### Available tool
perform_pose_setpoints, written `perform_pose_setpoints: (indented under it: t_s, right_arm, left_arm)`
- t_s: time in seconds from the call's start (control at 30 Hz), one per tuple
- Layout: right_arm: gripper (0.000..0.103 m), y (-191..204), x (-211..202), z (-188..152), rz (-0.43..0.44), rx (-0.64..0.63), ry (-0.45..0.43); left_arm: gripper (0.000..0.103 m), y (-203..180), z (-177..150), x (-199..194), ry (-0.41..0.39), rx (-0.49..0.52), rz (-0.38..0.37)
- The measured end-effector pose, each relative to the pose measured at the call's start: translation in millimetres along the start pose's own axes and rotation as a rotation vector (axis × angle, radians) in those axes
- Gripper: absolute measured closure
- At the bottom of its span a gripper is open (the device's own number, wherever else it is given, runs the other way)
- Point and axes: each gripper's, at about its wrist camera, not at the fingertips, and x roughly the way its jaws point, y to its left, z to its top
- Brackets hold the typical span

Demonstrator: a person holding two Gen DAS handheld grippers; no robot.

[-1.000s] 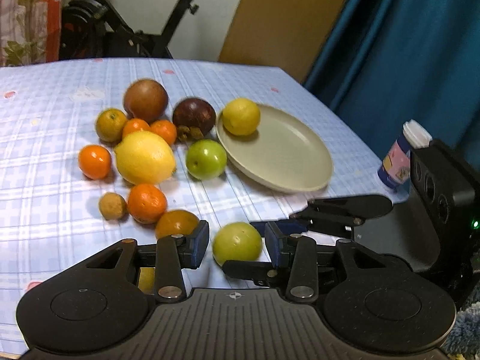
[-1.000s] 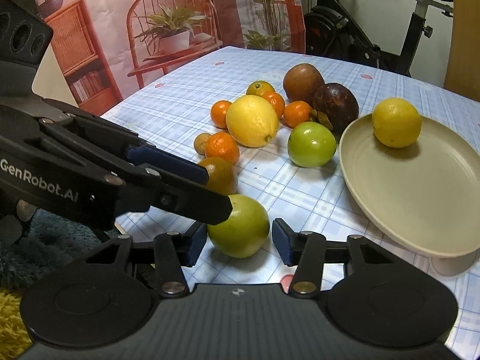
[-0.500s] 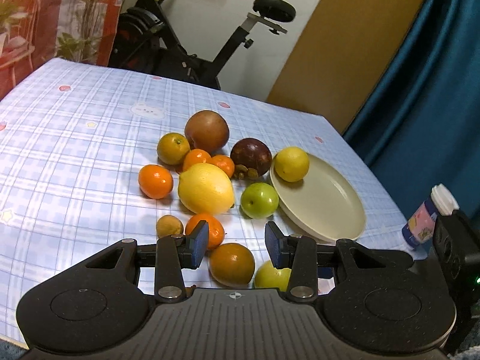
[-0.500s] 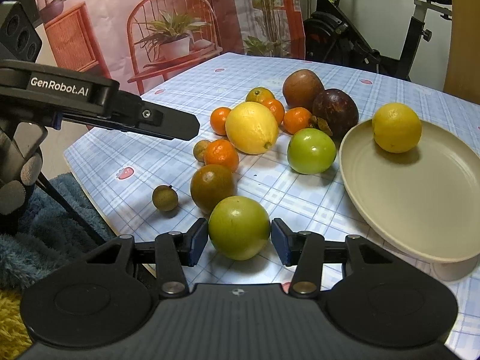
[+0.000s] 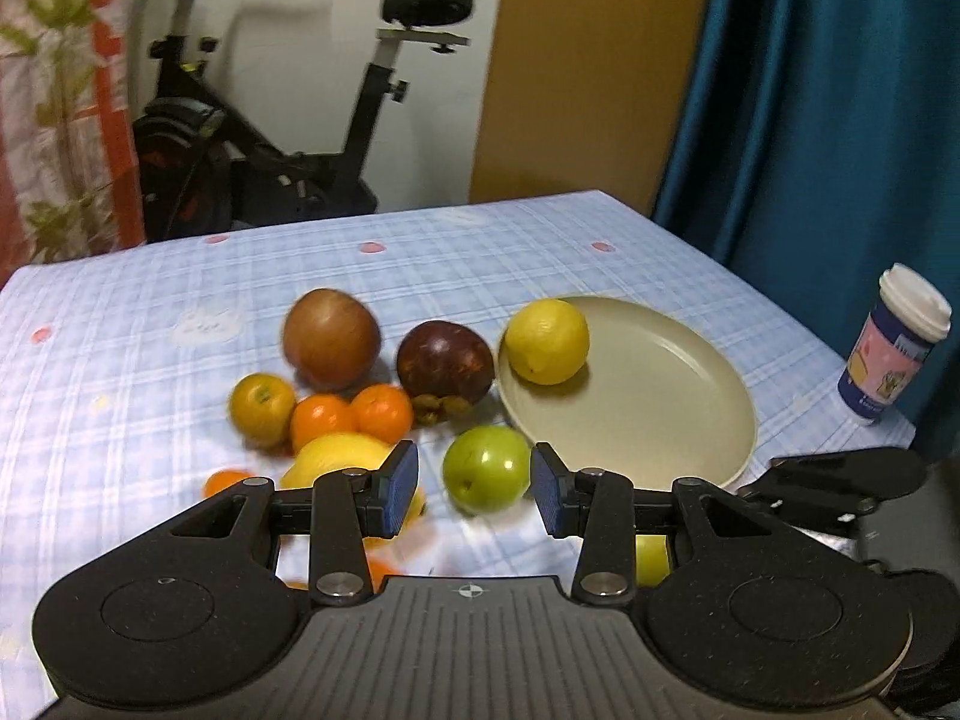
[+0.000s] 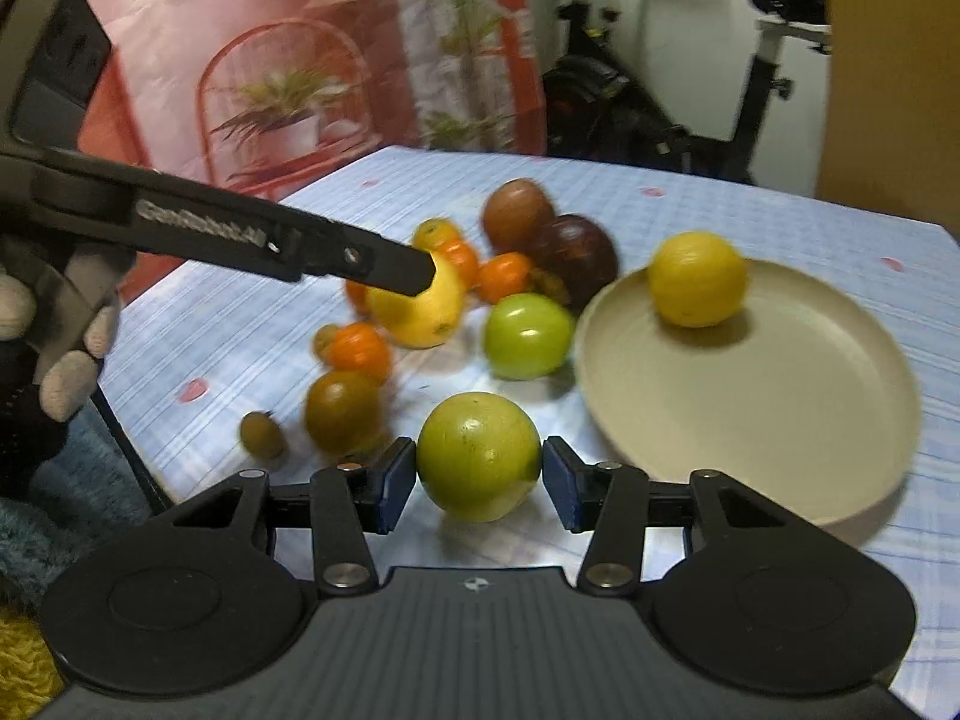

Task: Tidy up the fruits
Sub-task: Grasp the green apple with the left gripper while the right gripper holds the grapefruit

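Since a second ago the left gripper (image 5: pixel 473 487) has risen and swung away from the near tabletop edge, and now hangs over the pile with its jaws released, framing a green apple (image 5: pixel 487 468) that sits on the tabletop beyond them, just beside the plate (image 5: pixel 690 414). Meanwhile the right gripper (image 6: pixel 479 483) has closed in on the yellow-green fruit (image 6: pixel 479 456) near the front edge; its pads (image 6: pixel 399 483) appear to be touching both flanks, so I judge it grasping that fruit, though blur makes contact hard to confirm. Whether the fruit is lifted or on the cloth I cannot tell. One lemon (image 6: pixel 696 279) already lies at the plate's far side.

This fruit looks firm, round and smooth-skinned, moderately heavy, so it can roll or squirt out of a shallow pinch. Hold it across its widest girth, pads level and opposite, with only modest squeeze to avoid bruising.
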Motion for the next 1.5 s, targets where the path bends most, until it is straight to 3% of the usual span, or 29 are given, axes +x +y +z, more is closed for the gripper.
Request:
perform_pose_setpoints:
  t_s: [0.3, 0.5, 1.03, 1.5]
  right_arm:
    - [0.054, -25.8, -16.4, 1.2, -0.072, 0.086, -0.073]
    - [0.054, -30.8, -18.5, -0.4, -0.070, 0.106, -0.084]
    - [0.054, -34.2, -18.8, -0.9, -0.063, 0.131, -0.089]
    - [0.054, -34.5, -18.6, -0.2, -0.060, 0.138, -0.092]
  left_arm:
    - [0.059, -14.7, 5.2, 32.6, 0.076, 0.158, -0.007]
    - [0.059, -12.1, 7.2, 48.1, 0.119, 0.177, -0.013]
    - [0.052, -13.1, 8.3, 61.8, 0.146, 0.199, 0.028]
    - [0.054, -17.9, 4.8, 57.5, 0.132, 0.215, 0.047]
